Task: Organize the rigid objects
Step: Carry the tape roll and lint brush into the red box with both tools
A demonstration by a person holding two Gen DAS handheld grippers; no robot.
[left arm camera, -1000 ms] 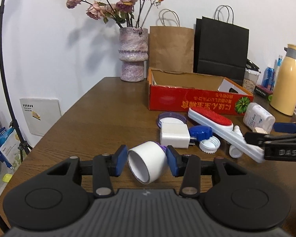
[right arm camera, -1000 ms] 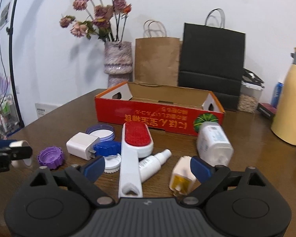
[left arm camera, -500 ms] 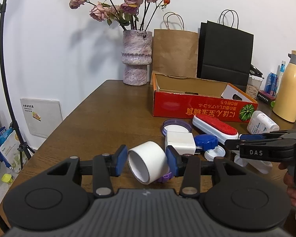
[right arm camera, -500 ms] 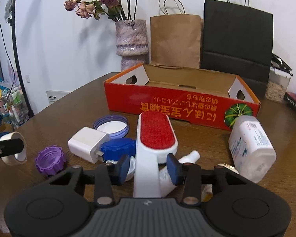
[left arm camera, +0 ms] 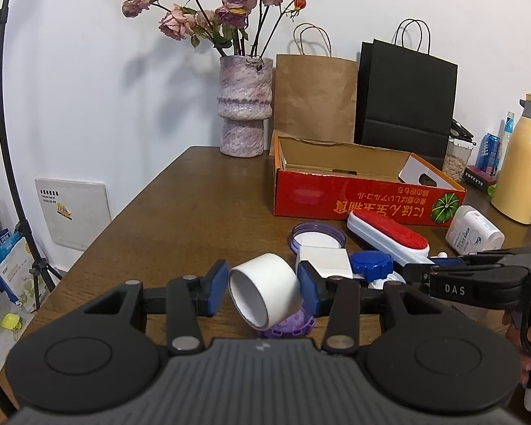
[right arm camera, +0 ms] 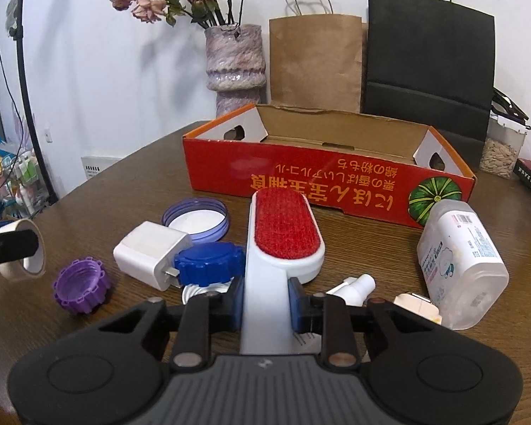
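Observation:
My left gripper (left arm camera: 263, 288) is shut on a white tape roll (left arm camera: 265, 292) and holds it above a purple ridged cap (left arm camera: 288, 327). My right gripper (right arm camera: 265, 301) is shut on the white handle of a red lint brush (right arm camera: 285, 233) that lies on the table. An open red cardboard box (right arm camera: 322, 184) stands behind the clutter, its floor bare. Around the brush lie a white charger (right arm camera: 150, 253), a blue cap (right arm camera: 209, 264), a purple-rimmed lid (right arm camera: 194, 219), a small spray bottle (right arm camera: 354, 287) and a white pill bottle (right arm camera: 460, 258). The tape also shows in the right wrist view (right arm camera: 21, 251).
A vase of dried roses (left arm camera: 244, 106), a brown paper bag (left arm camera: 315, 99) and a black bag (left arm camera: 407, 95) stand behind the box. A yellow thermos (left arm camera: 524, 159) and jars are at the right. The wooden table's left edge (left arm camera: 131, 209) drops off.
My right gripper moved forward over the brush handle and closed on it. My left gripper lifted the tape roll slightly and shifted back.

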